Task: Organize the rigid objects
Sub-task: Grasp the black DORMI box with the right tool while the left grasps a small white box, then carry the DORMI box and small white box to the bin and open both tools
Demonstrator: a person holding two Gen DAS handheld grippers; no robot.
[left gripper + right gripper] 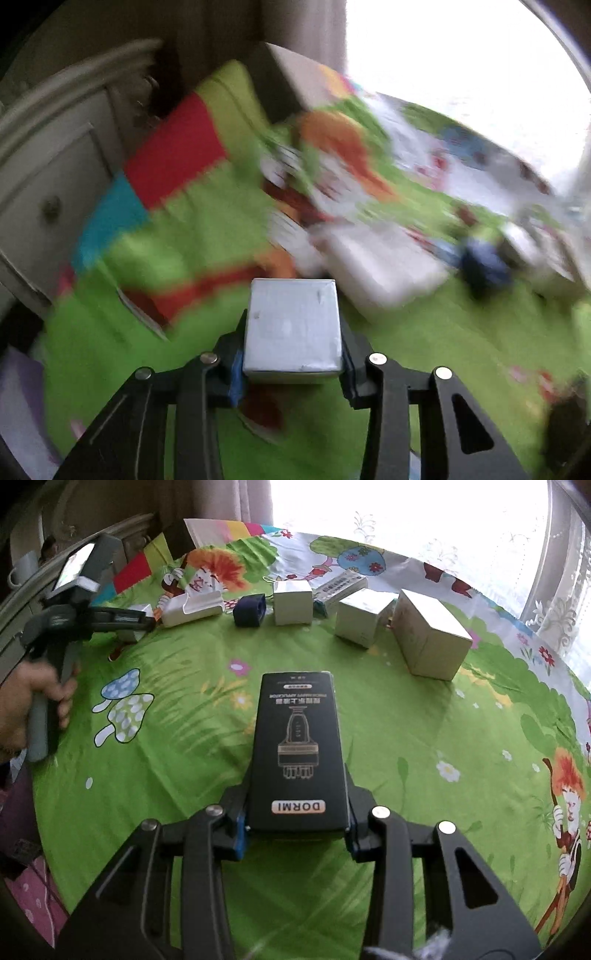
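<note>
your right gripper (295,834) is clamped on the near end of a long black box (297,753) printed with the word dormi and a line drawing of a device; the blue pads press on both of its long sides and the box juts forward over the green cartoon tablecloth (388,738). your left gripper (293,363) grips a small white box (293,326) the same way, its jaws drawn in against the two sides, the box square-on to the lens. in the left wrist view everything beyond that box is smeared by blur, so you can only make out the green cloth with red and blue patches and a pale cabinet (48,177) with a round knob at the left.

from the right wrist view, a row of things stands along the far side of the cloth: a white tray-like case (192,607), just beside it a small dark blue item (250,610), then a pale cube box (292,602), a flat white packet (341,587) lying behind it, a second pale box (364,618), and touching or almost touching that, a larger cream box (430,637) at the right end. the black box sits well apart from this row. at the left edge your hand (26,705) wraps the grey handle of the left tool, whose arms reach toward the white case
</note>
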